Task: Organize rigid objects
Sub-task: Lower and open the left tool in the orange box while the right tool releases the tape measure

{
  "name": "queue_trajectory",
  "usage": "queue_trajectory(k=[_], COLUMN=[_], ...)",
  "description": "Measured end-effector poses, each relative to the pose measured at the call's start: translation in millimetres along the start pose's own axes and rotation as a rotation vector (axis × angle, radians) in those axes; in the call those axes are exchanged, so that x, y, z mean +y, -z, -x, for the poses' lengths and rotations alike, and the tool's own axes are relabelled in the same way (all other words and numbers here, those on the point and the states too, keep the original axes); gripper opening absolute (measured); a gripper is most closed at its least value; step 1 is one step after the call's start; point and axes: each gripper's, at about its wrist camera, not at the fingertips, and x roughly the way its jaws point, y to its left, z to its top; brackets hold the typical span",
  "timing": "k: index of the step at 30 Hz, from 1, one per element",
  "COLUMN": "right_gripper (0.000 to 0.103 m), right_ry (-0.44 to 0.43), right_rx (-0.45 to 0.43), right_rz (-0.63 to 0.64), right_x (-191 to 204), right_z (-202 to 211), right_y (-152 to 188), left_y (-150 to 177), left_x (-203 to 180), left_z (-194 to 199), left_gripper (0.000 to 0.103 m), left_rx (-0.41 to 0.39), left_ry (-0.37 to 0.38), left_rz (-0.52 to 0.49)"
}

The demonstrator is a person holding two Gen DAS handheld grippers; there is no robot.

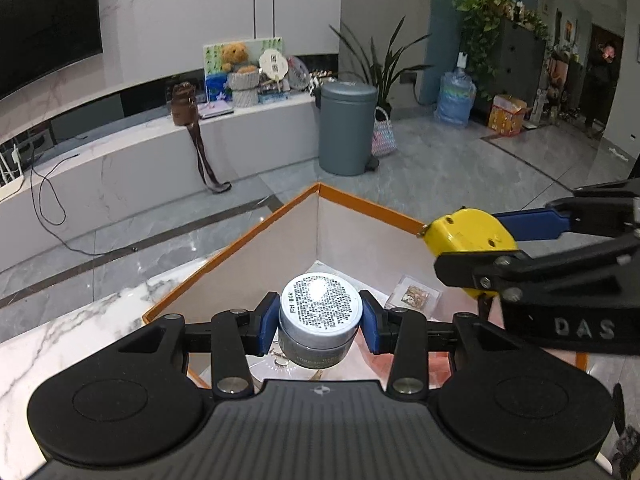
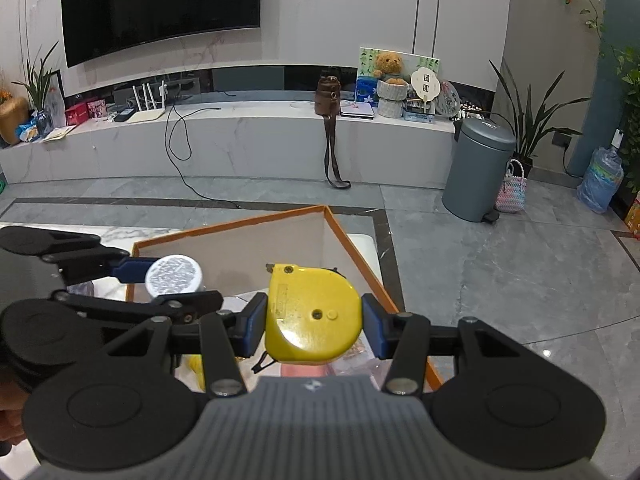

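Observation:
My left gripper point(image 1: 320, 322) is shut on a small grey jar point(image 1: 318, 320) with a printed white label on its upturned base, held over the orange-rimmed box point(image 1: 360, 200). The right gripper point(image 2: 314, 324) is shut on a yellow tape measure point(image 2: 314, 312), also above the box point(image 2: 240, 222). In the left wrist view the right gripper point(image 1: 476, 240) comes in from the right with the tape measure point(image 1: 468, 236) between its blue pads. The right wrist view shows the left gripper point(image 2: 160, 276) at the left holding the jar point(image 2: 174, 276).
A small flat packet point(image 1: 414, 296) lies on the box floor. The box stands on a white marble table point(image 1: 60, 340) above a grey tiled floor. Beyond are a grey pedal bin point(image 2: 478, 168), a low marble shelf point(image 2: 240, 144) with a brown bag and a teddy bear, and a television point(image 2: 160, 0).

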Motion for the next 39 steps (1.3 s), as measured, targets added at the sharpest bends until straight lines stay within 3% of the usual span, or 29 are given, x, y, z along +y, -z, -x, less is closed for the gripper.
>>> queue_trajectory(k=[11,18,29,39], right_gripper=[0.050,0.050,0.050,0.050], right_ry=[0.029,0.029,-0.071,-0.075], right_rx=[0.091,0.203,0.354,0.437], right_rz=[0.075,0.215,0.364,0.418], right_x=[-1,9,29,40], right_z=[-14,-29,-44,-56], right_y=[11,25,44,52], left_y=[-7,-8,-17,-12], left_x=[-5,-14,-17,-6], left_z=[-21,-37,-52,-71], left_gripper=[0.048,0.048,0.047,0.047], left_rx=[0.068,0.125,0.193,0.274], left_ry=[-0.047,-0.095,-0.069,-0.065], left_rz=[0.031,-0.003,0.036,0.063])
